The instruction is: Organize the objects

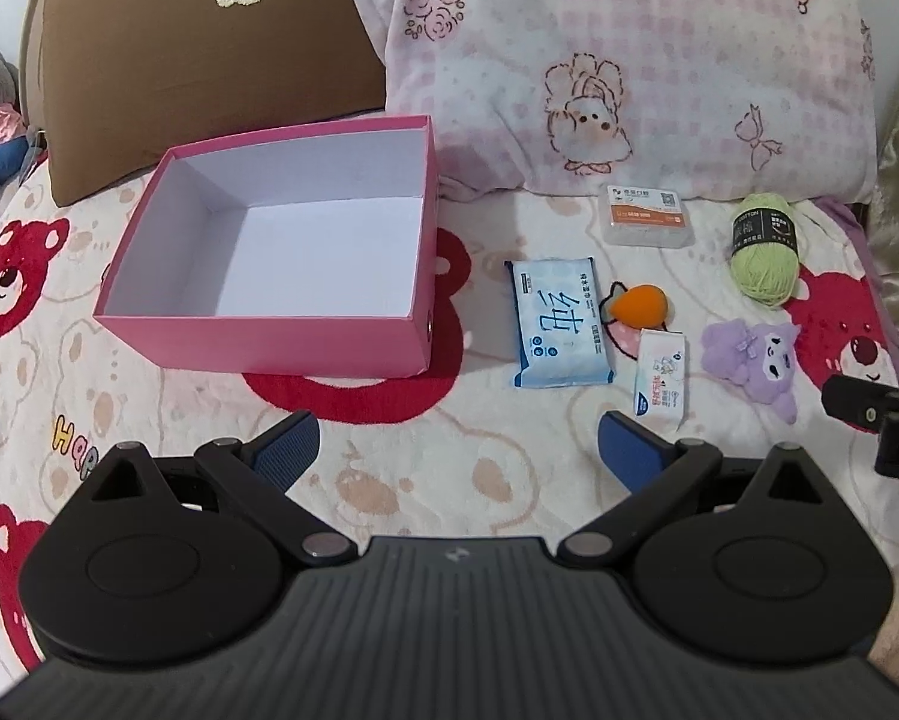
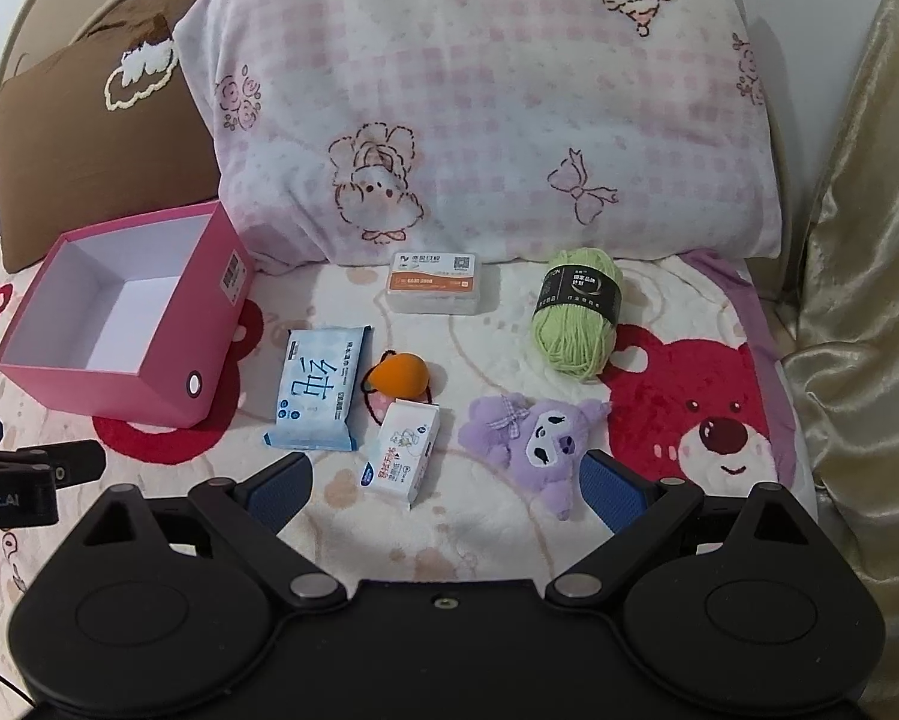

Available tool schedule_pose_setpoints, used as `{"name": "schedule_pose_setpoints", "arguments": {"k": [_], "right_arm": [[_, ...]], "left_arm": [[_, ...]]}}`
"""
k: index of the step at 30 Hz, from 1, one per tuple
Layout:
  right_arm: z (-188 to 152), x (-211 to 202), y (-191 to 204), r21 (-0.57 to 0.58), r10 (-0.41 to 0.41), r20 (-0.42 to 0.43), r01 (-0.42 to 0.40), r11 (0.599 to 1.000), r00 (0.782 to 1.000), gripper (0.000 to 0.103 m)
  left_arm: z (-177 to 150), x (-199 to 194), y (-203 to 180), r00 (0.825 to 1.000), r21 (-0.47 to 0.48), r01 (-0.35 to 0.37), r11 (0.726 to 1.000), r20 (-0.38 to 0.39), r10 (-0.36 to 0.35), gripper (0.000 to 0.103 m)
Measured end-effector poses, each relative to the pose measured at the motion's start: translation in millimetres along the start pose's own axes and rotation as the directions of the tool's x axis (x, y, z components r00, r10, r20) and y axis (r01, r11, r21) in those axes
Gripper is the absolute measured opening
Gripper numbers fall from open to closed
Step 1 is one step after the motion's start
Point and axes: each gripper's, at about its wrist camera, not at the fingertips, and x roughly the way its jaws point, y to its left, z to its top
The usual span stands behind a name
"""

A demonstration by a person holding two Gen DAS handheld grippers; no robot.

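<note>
Box: a pink cardboard box point(image 1: 281, 330) with straight walls and a smooth white inside is set open-topped on the blanket; nothing is seen in it, and a metal eyelet is fixed in its near end wall.
Wipes pack: a soft, flat, pale-blue plastic pack point(image 1: 560, 324) printed with a large character is laid just right of the box.
Orange piece: a small, rounded, teardrop-shaped orange thing point(image 1: 641, 303), felt-like as far as can be judged, is placed right of the wipes pack, well apart from the box; a thin dark cord is looped beside it.
Small carton: a white rectangular carton point(image 2: 402, 459) with printed pictures is laid right of the box, nearer the camera than the orange piece.
Clear case: a hard, translucent rectangular case point(image 1: 648, 216) with an orange label is set far right of the box, close to the pillow.
Yarn: a light-green skein point(image 1: 764, 258), stranded and oval, banded in black paper, is farther right of the box.
Plush: a fuzzy lilac toy point(image 2: 536, 444) with a checked bow lies farthest to the box's near right.
Bedding: a fleecy cream blanket point(image 1: 149, 414) with red bears is spread under the box; a pink checked pillow point(image 1: 629, 60) and a brown cushion point(image 1: 209, 54) are propped behind it.
Left gripper point(image 1: 458, 450): ribbed blue pads are spread wide, nothing between them, nearer the camera than the box.
Right gripper point(image 2: 446, 489): fingers are spread wide, holding nothing, well right of the box.
</note>
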Motion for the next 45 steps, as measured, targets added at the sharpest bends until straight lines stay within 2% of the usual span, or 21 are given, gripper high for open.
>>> {"name": "schedule_pose_setpoints", "arguments": {"k": [45], "right_arm": [[-5.6,1.2,3.8,-0.029,-0.007,-0.016,0.007,1.000,1.000,0.098]], "left_arm": [[-4.8,0.0,-8.3,0.999,0.028,0.031,0.999,-0.017,-0.031,0.100]]}}
